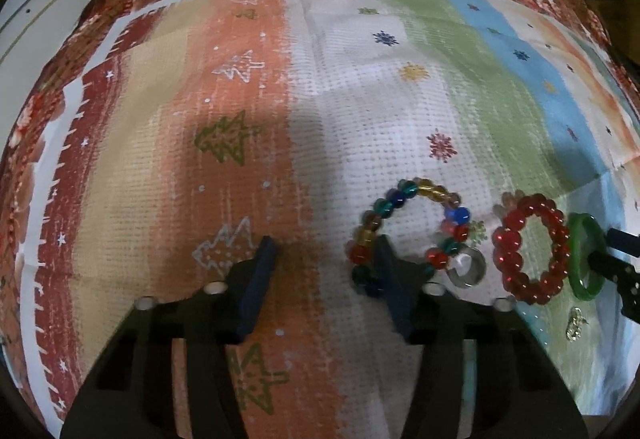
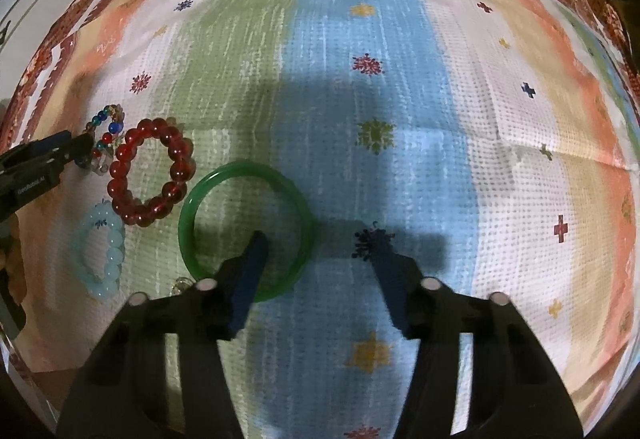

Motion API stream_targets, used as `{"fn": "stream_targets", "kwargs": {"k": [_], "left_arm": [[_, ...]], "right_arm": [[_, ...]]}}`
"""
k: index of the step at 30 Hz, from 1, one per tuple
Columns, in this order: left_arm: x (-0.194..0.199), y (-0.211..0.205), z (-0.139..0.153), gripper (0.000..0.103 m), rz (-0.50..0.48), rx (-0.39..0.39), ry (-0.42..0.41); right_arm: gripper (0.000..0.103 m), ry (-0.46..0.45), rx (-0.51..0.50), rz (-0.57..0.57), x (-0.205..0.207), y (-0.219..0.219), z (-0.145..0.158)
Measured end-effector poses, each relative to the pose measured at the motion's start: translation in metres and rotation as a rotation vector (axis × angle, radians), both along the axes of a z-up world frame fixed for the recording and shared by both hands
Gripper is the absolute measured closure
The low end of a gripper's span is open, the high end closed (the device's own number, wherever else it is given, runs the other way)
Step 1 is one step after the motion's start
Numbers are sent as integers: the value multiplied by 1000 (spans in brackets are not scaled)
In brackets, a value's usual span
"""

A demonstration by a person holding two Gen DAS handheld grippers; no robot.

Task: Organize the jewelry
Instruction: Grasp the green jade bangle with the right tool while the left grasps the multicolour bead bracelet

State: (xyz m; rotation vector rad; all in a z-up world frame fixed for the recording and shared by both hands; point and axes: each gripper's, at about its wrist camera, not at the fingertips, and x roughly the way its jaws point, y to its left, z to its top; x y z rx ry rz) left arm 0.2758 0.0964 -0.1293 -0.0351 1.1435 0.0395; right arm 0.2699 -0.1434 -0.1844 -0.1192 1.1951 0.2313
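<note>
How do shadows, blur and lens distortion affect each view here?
Left wrist view: strong fisheye bowing at the cloth edges, a dark shadow ahead of the left gripper, beads fairly sharp. Right wrist view: same bowing, a blocky shadow over the green bangle and blue stripe, the right gripper fingertip smeared, slight softness overall.

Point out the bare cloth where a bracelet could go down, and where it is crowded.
Free: the orange and tan stripes left of the multicolour bead bracelet, and the blue and white stripes right of the green bangle. Crowded: the red bead bracelet, pale blue bracelet and silver ring cluster between.
</note>
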Motion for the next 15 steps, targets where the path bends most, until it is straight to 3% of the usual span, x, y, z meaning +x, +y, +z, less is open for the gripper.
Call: {"fn": "stream_targets", "kwargs": {"k": [1, 3, 8, 15], "left_arm": [[0, -1, 1, 78, -4, -4, 0], [-2, -1, 1, 90, -4, -7, 3], [-8, 5, 5, 94, 35, -30, -13], [-17, 14, 17, 94, 60, -66, -28]], "right_arm": [[69, 1, 3, 5, 0, -1, 0], [88, 10, 26, 16, -1, -1, 0], [94, 8, 26, 47, -4, 2, 2], [94, 0, 57, 59, -10, 5, 13]]}}
